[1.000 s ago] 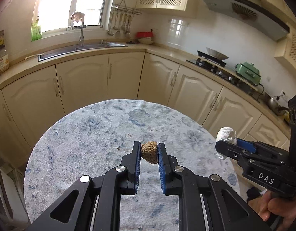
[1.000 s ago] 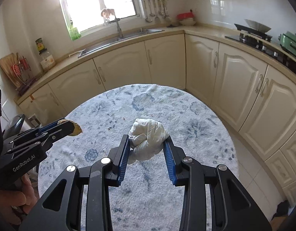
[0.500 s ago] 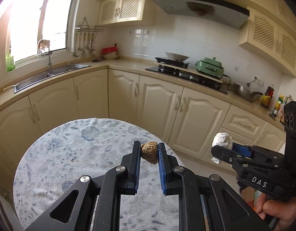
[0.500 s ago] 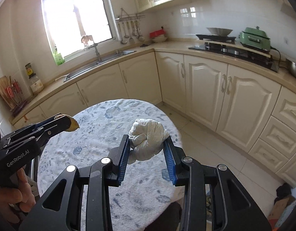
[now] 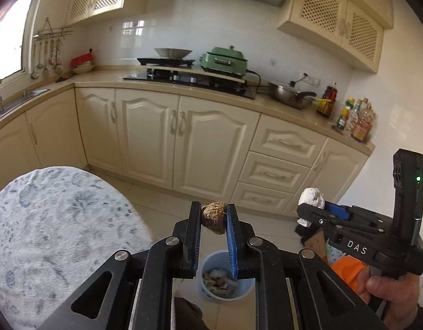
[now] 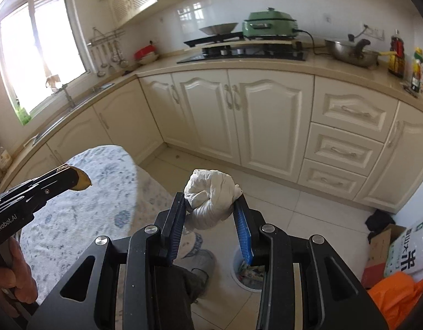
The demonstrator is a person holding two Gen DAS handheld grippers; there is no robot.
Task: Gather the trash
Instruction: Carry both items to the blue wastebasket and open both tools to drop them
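Clamped at the tips of the left gripper (image 5: 213,217): a small brown rough-shelled nut (image 5: 213,217), long axis roughly upright, narrow end toward 6 o'clock. Pinched in the right gripper (image 6: 211,209): a crumpled white tissue wad (image 6: 210,198), no clear long axis. On the tiled floor at 6 o'clock beneath both, a light-blue round plastic bin (image 5: 225,277) holding scraps. At 9 o'clock, round table with blue-patterned white cloth (image 5: 52,231). At 4 o'clock, orange plastic bag (image 6: 395,297) and cardboard box (image 6: 379,250).

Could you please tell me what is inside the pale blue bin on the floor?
The bin holds crumpled white paper and mixed wrappers. The left gripper fingers cover part of its opening, so the rest of the contents cannot be seen.
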